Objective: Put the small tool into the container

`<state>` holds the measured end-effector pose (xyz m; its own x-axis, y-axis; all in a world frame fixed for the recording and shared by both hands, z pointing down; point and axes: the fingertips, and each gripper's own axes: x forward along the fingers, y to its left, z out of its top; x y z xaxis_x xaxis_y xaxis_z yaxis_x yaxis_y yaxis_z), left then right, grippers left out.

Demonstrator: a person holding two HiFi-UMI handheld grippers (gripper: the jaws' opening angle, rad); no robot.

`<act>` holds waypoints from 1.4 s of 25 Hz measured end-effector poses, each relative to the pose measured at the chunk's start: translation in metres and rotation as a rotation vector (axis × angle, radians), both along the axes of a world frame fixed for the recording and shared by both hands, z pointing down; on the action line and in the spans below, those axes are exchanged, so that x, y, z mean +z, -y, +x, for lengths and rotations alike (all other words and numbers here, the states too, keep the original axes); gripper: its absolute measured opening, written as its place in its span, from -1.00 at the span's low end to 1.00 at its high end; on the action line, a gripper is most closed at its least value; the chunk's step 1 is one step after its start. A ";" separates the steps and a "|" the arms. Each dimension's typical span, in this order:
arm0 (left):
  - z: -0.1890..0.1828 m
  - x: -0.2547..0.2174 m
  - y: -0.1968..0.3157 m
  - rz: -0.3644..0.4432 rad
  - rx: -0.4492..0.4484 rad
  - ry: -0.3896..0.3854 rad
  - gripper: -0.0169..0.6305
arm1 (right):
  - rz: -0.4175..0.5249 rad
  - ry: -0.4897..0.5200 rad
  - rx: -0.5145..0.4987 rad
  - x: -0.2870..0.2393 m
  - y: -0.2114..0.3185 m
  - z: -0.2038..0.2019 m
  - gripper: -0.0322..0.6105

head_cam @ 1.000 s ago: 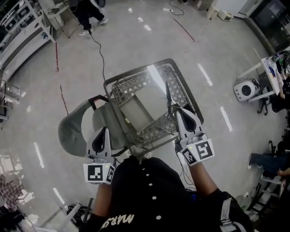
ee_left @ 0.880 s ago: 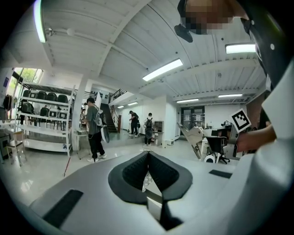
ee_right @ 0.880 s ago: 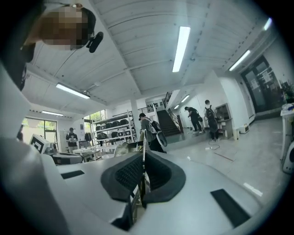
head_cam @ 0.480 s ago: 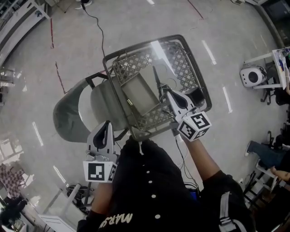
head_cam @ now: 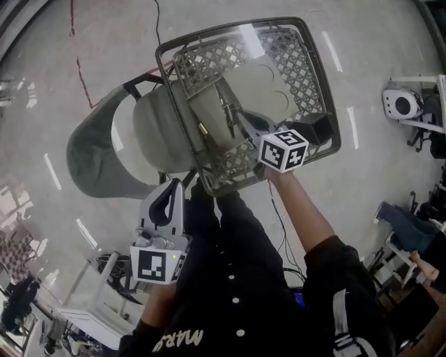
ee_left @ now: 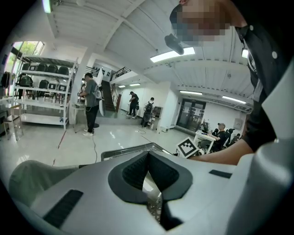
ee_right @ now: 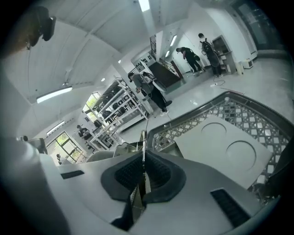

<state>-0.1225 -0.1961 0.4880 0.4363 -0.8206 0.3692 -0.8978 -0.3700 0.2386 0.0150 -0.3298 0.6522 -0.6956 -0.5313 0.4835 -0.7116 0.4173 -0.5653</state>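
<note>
A metal lattice cart basket [head_cam: 230, 28] fills the upper middle of the head view, with a pale panel [head_cam: 272, 84] lying in it. My right gripper [head_cam: 240, 120] reaches in over the basket's near rim, shut on a thin, dark pointed tool [head_cam: 224, 111]. In the right gripper view the tool [ee_right: 144, 147] sticks straight out from between the closed pads of my right gripper [ee_right: 143, 166], above the lattice wall [ee_right: 239, 108]. My left gripper [head_cam: 169, 194] hangs low outside the basket, close to my body. In its own view the left gripper [ee_left: 148, 158] is shut and empty.
A grey curved seat flap [head_cam: 104, 153] hangs off the basket's left side. On the shiny floor are a black cable [head_cam: 157, 21], a red line [head_cam: 78, 70] and a white machine [head_cam: 402, 104] at the right. Seated people [head_cam: 411, 230] are at the right edge; shelving [ee_left: 41, 92] stands farther off.
My right gripper has moved left and down into the basket with the tool. The left gripper has stayed low by my body. The head view has tilted further down.
</note>
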 end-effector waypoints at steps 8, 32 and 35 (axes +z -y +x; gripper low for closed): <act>-0.005 0.043 -0.017 -0.098 -0.017 -0.016 -0.87 | -0.197 -0.039 -0.057 0.082 -0.002 -0.021 -0.85; -0.002 0.100 -0.032 -0.202 -0.034 -0.072 -0.87 | -0.272 -0.206 -0.214 0.150 -0.012 -0.046 -0.69; 0.001 0.104 -0.034 -0.214 -0.026 -0.075 -0.87 | -0.209 -0.372 -0.229 0.155 -0.008 -0.035 -0.61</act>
<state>-0.1214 -0.1623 0.5923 0.4491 -0.7380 0.5037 -0.8831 -0.2811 0.3756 -0.0201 -0.3220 0.8067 -0.5426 -0.2496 0.8020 -0.7848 0.4911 -0.3781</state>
